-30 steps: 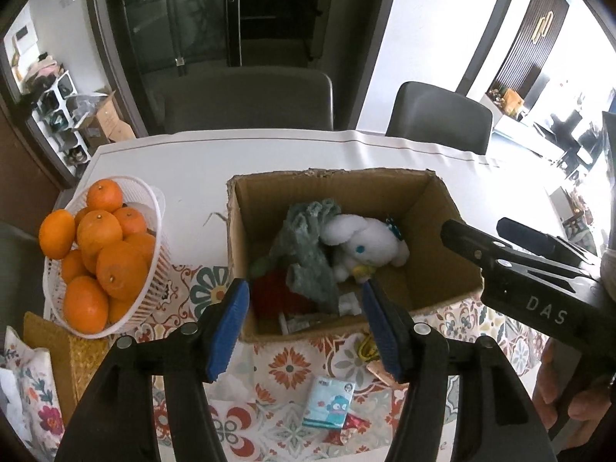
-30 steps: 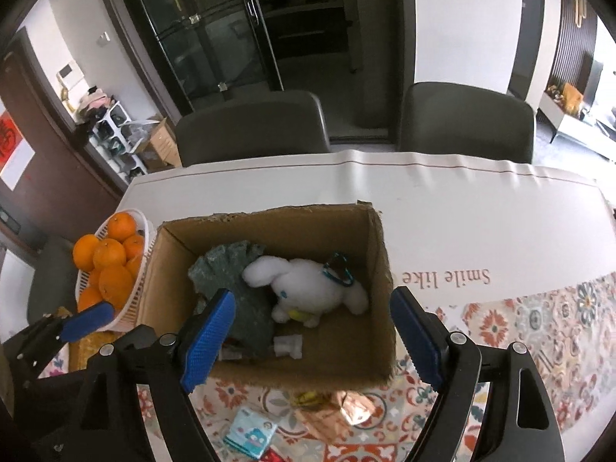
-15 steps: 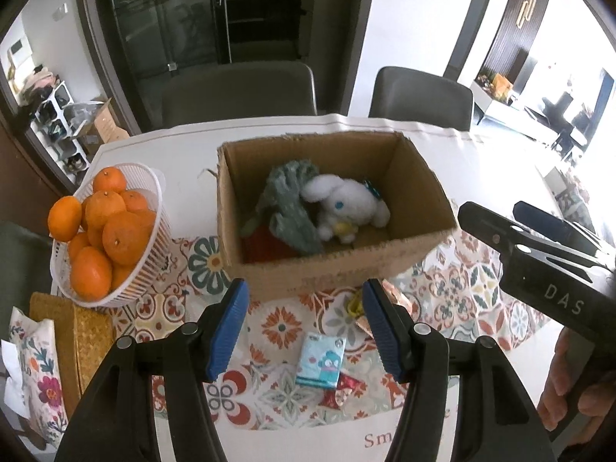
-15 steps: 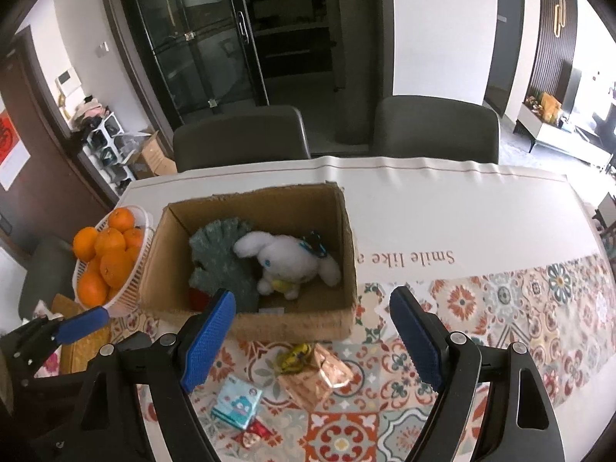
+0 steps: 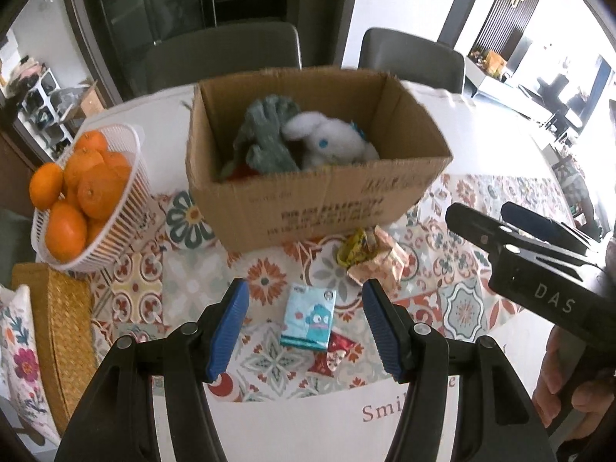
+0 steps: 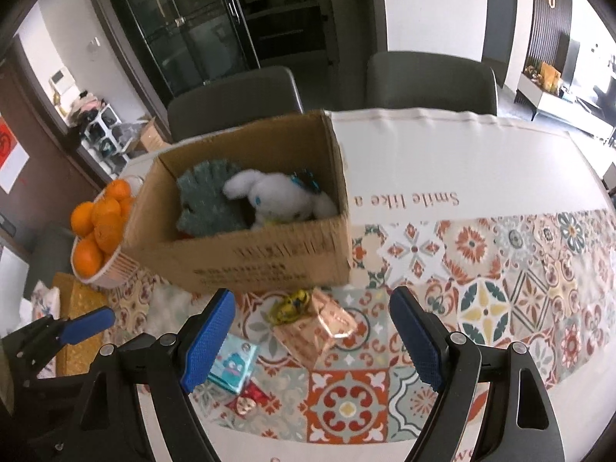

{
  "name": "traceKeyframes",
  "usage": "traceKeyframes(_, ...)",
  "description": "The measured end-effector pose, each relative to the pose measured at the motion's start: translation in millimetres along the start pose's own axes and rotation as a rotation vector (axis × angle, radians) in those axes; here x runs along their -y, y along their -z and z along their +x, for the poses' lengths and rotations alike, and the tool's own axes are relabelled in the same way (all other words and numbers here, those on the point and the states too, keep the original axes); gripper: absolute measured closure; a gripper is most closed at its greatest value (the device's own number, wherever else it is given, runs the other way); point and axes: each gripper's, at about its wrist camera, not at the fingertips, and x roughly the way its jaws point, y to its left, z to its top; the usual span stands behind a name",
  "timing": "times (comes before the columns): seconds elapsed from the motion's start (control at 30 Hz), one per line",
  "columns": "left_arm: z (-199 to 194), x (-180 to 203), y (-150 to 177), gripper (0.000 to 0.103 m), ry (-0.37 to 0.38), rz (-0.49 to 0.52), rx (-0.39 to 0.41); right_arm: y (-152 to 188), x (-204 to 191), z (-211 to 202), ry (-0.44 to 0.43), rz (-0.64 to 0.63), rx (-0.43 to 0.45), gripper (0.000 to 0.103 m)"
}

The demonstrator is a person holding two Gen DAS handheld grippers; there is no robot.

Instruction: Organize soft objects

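Left wrist view: left gripper (image 5: 304,327) and right gripper (image 6: 312,342) hovered with jaws spread, empty, above a tissue pack (image 5: 308,320) before the box (image 5: 308,208) holding a plush (image 5: 331,142).

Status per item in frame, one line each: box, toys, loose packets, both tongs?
cardboard box: open-topped, upright on the table
white plush: lying inside the box
grey-green soft toy: inside the box, against the plush
blue tissue pack: flat on the table, outside the box
copper foil packet: crumpled, on the table before the box
orange basket: full
left tongs: open, empty
right tongs: open, empty
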Motion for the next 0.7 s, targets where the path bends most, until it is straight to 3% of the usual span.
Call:
traceKeyframes(0.47,49.5,2.1,25.7,0.043,0.041,-0.027,-0.137,18.5,-0.1,46.9,-0.009,-0.117,-0.174,0.020)
traceKeyframes(0.7,70.9,5.4,39.8,0.040,0.044,-0.015,-0.165,32.7,-0.1,65.8,-0.016,-0.185,-0.211,0.020)
